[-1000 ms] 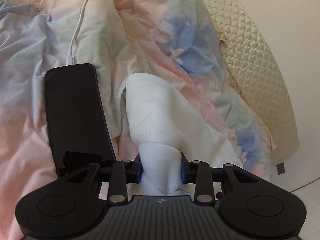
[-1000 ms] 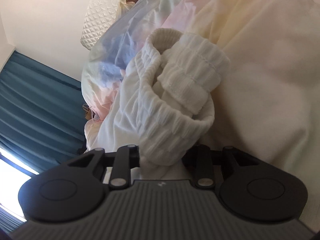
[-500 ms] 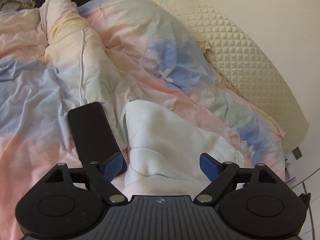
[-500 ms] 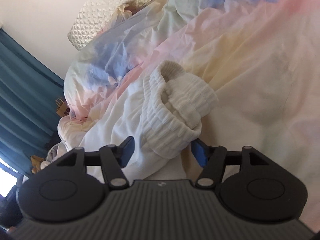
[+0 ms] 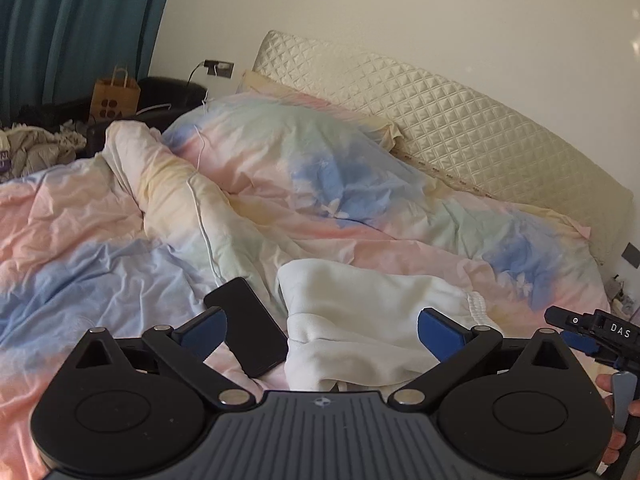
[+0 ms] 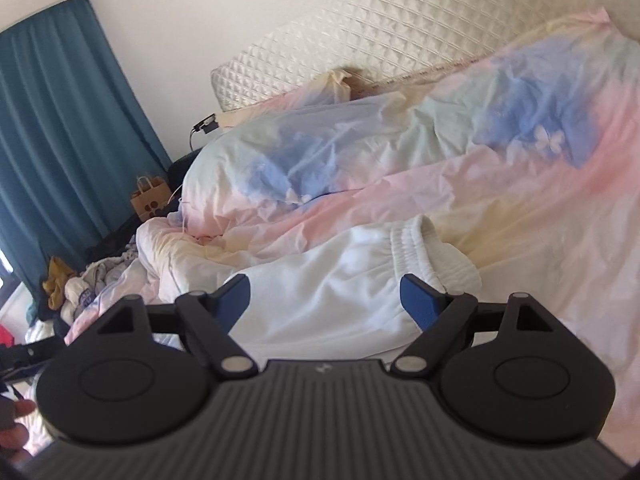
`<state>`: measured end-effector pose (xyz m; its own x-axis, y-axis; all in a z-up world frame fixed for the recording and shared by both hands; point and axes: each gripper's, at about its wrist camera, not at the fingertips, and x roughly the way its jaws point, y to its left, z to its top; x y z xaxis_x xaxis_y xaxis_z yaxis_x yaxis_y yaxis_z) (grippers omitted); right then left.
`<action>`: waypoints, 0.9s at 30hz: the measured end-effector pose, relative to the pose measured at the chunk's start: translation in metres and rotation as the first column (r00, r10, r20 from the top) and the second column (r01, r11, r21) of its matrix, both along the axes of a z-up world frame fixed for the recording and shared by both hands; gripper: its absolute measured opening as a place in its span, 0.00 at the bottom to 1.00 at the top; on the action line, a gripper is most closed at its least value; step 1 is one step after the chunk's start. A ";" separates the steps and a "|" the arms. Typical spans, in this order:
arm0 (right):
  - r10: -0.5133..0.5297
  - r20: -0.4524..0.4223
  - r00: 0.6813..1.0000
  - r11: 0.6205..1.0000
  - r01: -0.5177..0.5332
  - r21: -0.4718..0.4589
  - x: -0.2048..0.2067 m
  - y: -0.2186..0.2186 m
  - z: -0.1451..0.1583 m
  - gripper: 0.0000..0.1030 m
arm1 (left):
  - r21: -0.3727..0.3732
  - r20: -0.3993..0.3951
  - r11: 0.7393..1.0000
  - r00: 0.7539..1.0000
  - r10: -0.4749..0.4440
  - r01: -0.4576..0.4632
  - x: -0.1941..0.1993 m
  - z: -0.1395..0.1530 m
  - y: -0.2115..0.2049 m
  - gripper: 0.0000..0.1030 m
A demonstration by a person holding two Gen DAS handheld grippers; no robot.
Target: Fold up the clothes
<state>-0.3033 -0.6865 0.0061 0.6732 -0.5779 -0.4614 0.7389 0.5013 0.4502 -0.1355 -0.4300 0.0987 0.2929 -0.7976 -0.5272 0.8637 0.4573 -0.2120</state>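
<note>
A white folded garment (image 5: 372,320) with an elastic ribbed waistband (image 6: 416,256) lies on the pastel duvet (image 5: 280,184). My left gripper (image 5: 322,330) is open, raised above and behind the garment, with nothing between its blue pads. In the right wrist view the same white garment (image 6: 320,292) lies ahead of my right gripper (image 6: 324,296), which is also open and empty. The right gripper's body (image 5: 596,332) shows at the right edge of the left wrist view, with a hand on it.
A black phone (image 5: 246,324) lies on the duvet just left of the garment, with a white cable (image 5: 200,208) running up the bedding. A quilted cream headboard (image 5: 460,120) backs the bed. A paper bag (image 5: 116,98), loose clothes (image 6: 80,284) and teal curtains (image 6: 60,140) stand at the left.
Both grippers let go of the white garment, opened wide and pulled back and up from it. The garment now lies folded on the duvet.
</note>
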 end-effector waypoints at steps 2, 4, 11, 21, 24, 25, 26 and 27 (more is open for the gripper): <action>0.024 -0.021 0.999 0.999 -0.025 -0.036 0.001 0.019 0.010 0.82 | -0.007 0.042 1.000 0.999 0.000 0.001 -0.018 0.014 0.016 1.00; 0.047 -0.042 0.998 0.996 -0.050 -0.071 0.002 0.037 0.020 0.82 | -0.008 0.081 1.000 0.997 -0.004 0.004 -0.036 0.025 0.031 1.00; 0.103 -0.109 0.989 0.976 -0.121 -0.179 0.003 0.098 0.047 0.82 | 0.003 0.163 1.000 0.986 -0.027 0.027 -0.087 0.040 0.069 1.00; 0.123 -0.180 0.976 0.961 -0.163 -0.223 0.010 0.162 0.034 0.81 | -0.005 0.197 0.999 0.980 -0.038 0.040 -0.123 0.023 0.117 1.00; 0.114 -0.189 0.975 0.962 -0.156 -0.225 0.015 0.172 0.032 0.81 | -0.017 0.204 0.998 0.978 -0.049 0.054 -0.122 0.016 0.127 1.00; 0.111 -0.193 0.975 0.962 -0.154 -0.225 0.016 0.175 0.031 0.81 | -0.015 0.203 0.999 0.978 -0.048 0.052 -0.121 0.014 0.128 1.00; 0.108 -0.196 0.975 0.962 -0.152 -0.226 0.017 0.178 0.031 0.81 | -0.012 0.204 0.999 0.978 -0.044 0.047 -0.120 0.013 0.129 1.00; 0.105 -0.199 0.974 0.962 -0.150 -0.226 0.019 0.181 0.030 0.81 | -0.008 0.207 0.999 0.978 -0.035 0.038 -0.118 0.011 0.130 1.00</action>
<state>-0.2843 -0.5059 0.0364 0.6652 -0.6007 -0.4435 0.7202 0.6729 0.1688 -0.2539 -0.2997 0.1101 0.3652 -0.8154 -0.4492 0.9054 0.4233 -0.0325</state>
